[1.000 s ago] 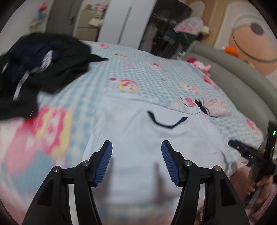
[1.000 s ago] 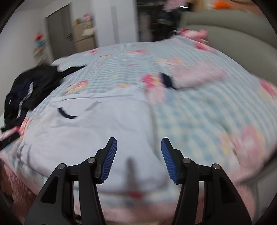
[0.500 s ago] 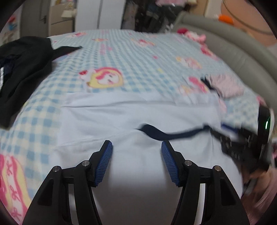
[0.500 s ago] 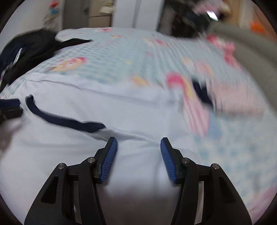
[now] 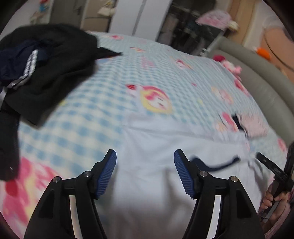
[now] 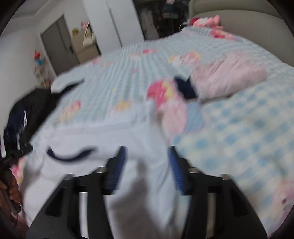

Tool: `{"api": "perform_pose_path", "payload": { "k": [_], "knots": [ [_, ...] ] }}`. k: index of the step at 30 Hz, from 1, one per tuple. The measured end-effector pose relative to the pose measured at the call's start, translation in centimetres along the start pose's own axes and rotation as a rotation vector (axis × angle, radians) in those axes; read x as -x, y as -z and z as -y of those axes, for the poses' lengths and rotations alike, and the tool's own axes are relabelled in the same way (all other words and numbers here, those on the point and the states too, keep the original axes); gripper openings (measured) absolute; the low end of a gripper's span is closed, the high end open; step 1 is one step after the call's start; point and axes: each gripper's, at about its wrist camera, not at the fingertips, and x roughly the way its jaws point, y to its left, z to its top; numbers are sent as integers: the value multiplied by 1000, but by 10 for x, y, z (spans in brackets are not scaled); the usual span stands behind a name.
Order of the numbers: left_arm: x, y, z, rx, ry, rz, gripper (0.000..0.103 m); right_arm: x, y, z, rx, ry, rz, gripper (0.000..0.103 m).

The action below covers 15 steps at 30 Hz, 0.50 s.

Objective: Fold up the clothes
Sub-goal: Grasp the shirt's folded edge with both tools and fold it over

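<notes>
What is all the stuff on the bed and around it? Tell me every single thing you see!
Shirt: one, pale blue with a dark navy collar, spread flat on the near part of the bed.
Dark clothes pile: one heap, black and navy with white stripes, far left of the bed.
Pink garment: one, pink beside a dark piece, on the right of the bed.
Bedsheet: one, blue-and-white checks with pink cartoon prints.
Bed frame: grey, padded, along the right side.
Wardrobe: white, behind the bed.
Left gripper: black with blue pads, jaws open over the shirt.
Right gripper: same colours, jaws open over the shirt.
</notes>
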Motion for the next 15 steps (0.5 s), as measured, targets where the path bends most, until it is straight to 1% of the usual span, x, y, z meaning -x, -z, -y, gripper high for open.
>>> {"api": "perform_pose_path", "payload": {
  "k": [3, 4, 6, 8, 9, 10, 11, 12, 13, 14, 15],
  "knots": [
    [-21, -17, -13, 42, 24, -52, 67, -13, -35, 5, -1, -24, -47, 76],
    [-28, -23, -17, 55, 32, -69, 67, -23, -45, 5, 11, -36, -74, 76],
    [-42, -35, -26, 83, 48, -104, 67, -50, -59, 4, 60, -21, -133, 76],
    [-55, -44, -29, 93, 64, -131, 66, -79, -67, 9, 77, -25, -219, 76],
    [-56, -46, -25, 74, 60, -128, 59, -93, -70, 13, 68, -46, -267, 75],
    [-53, -48, -22, 54, 49, -119, 31, -103, -70, 17, 53, -83, -308, 71],
    [-50, -49, -18, 34, 38, -110, 14, -112, -71, 19, 44, -122, -340, 56],
    [-48, -51, -15, 14, 27, -100, 7, -118, -71, 18, 59, -143, -363, 31],
    [-45, -53, -11, -5, 16, -91, 7, -119, -71, 12, 110, -133, -365, 20],
    [-42, -55, -8, -25, 5, -82, 7, -116, -73, 8, 147, -124, -346, 11],
    [-39, -57, -4, -45, -6, -73, 7, -111, -76, 6, 153, -131, -321, 8]
  ]
}}
